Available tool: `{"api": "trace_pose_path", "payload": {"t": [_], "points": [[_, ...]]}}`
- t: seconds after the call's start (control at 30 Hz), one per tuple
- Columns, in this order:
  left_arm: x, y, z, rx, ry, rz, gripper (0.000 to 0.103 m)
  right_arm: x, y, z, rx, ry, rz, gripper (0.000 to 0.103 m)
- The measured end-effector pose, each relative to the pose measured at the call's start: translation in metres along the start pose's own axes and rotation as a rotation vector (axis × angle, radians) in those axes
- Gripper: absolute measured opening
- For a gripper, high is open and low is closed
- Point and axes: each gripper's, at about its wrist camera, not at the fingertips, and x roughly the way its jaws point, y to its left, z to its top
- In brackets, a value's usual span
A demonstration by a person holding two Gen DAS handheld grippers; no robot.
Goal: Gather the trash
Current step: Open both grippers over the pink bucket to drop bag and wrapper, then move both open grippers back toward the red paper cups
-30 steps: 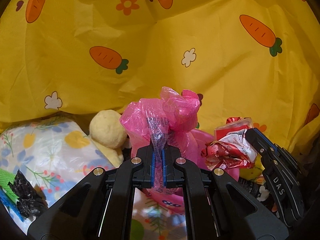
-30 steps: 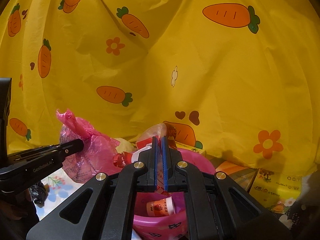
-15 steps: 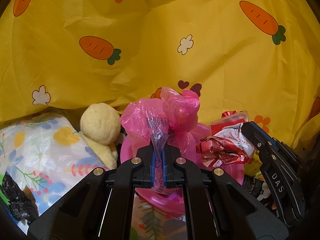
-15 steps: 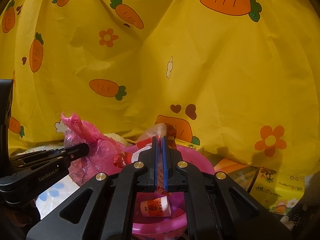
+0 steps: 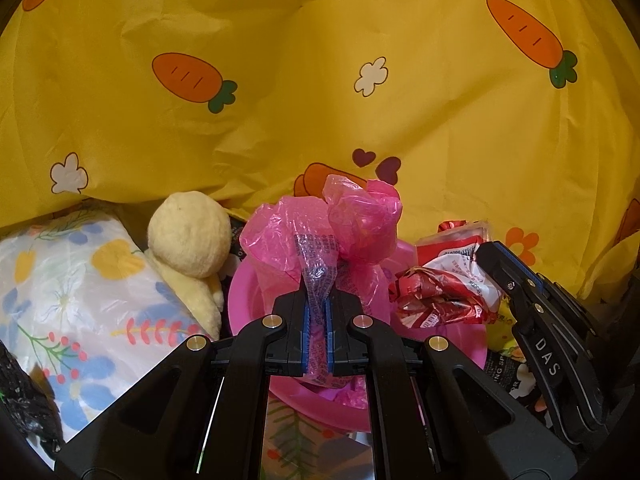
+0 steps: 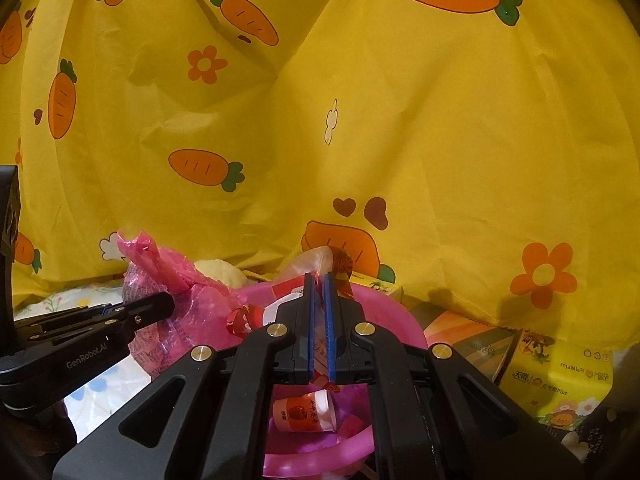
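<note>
My left gripper (image 5: 318,304) is shut on a crumpled pink plastic bag (image 5: 332,232) and holds it over the left part of a pink basin (image 5: 248,300). My right gripper (image 6: 319,284) is shut on a red and white snack wrapper (image 6: 336,264), held over the same pink basin (image 6: 384,308). The wrapper also shows in the left wrist view (image 5: 440,288), clamped by the right gripper's fingers (image 5: 516,276). A small paper cup (image 6: 302,414) lies on its side inside the basin. The left gripper with the pink bag (image 6: 176,280) shows at the left of the right wrist view.
A yellow carrot-print cloth (image 5: 320,80) hangs close behind. A cream plush toy (image 5: 188,240) and a floral plastic bag (image 5: 72,288) lie left of the basin, with black plastic (image 5: 20,396) at the far left. Tissue packs and boxes (image 6: 560,376) sit to the right.
Both grippers have moved forward and lower over the pink basin, still holding the bag and the wrapper. The basin and cup now show larger and more fully.
</note>
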Motion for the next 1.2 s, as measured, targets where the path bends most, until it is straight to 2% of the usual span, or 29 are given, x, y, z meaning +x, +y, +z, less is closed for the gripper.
{"api": "trace_pose_path", "payload": {"t": [0.1, 0.13, 0.17, 0.2, 0.23, 0.3, 0.37, 0.47, 0.67, 0.77, 0.8, 0.97, 1.2], "points": [[0.002, 0.0, 0.0, 0.0, 0.011, -0.008, 0.011, 0.001, -0.001, -0.001, 0.004, 0.005, 0.003, 0.007], [0.003, 0.0, -0.001, 0.004, 0.015, -0.01, 0.017, 0.001, -0.002, -0.001, 0.006, 0.007, 0.004, 0.008], [0.003, 0.0, -0.002, 0.011, 0.012, -0.005, 0.031, 0.002, -0.003, -0.001, 0.012, 0.007, 0.005, 0.018], [0.002, 0.0, -0.003, 0.016, 0.004, 0.006, 0.04, 0.001, -0.005, -0.001, 0.019, 0.005, 0.009, 0.036], [0.0, 0.002, -0.003, 0.013, -0.006, 0.011, 0.056, 0.0, -0.006, -0.002, 0.026, -0.001, 0.009, 0.043], [-0.005, 0.008, -0.004, -0.002, -0.025, 0.016, 0.064, -0.002, -0.007, -0.002, 0.024, -0.008, 0.003, 0.047], [-0.01, 0.012, -0.004, -0.009, -0.035, 0.051, 0.079, -0.004, -0.007, -0.002, 0.024, -0.01, 0.003, 0.048], [-0.023, 0.018, -0.007, -0.021, -0.075, 0.101, 0.09, -0.011, -0.004, -0.002, 0.025, -0.025, -0.001, 0.063], [-0.05, 0.026, -0.014, -0.034, -0.104, 0.197, 0.096, -0.025, 0.005, -0.007, 0.012, -0.031, 0.015, 0.088], [-0.065, 0.029, -0.022, -0.037, -0.108, 0.243, 0.096, -0.03, 0.013, -0.012, -0.01, -0.007, 0.03, 0.09], [-0.071, 0.03, -0.025, -0.036, -0.114, 0.263, 0.096, -0.032, 0.016, -0.015, -0.015, -0.004, 0.032, 0.095], [-0.099, 0.037, -0.042, -0.041, -0.12, 0.349, 0.096, -0.043, 0.032, -0.025, -0.036, 0.005, 0.049, 0.097], [-0.136, 0.044, -0.059, -0.063, -0.144, 0.416, 0.096, -0.058, 0.047, -0.036, -0.039, 0.007, 0.078, 0.097]]}}
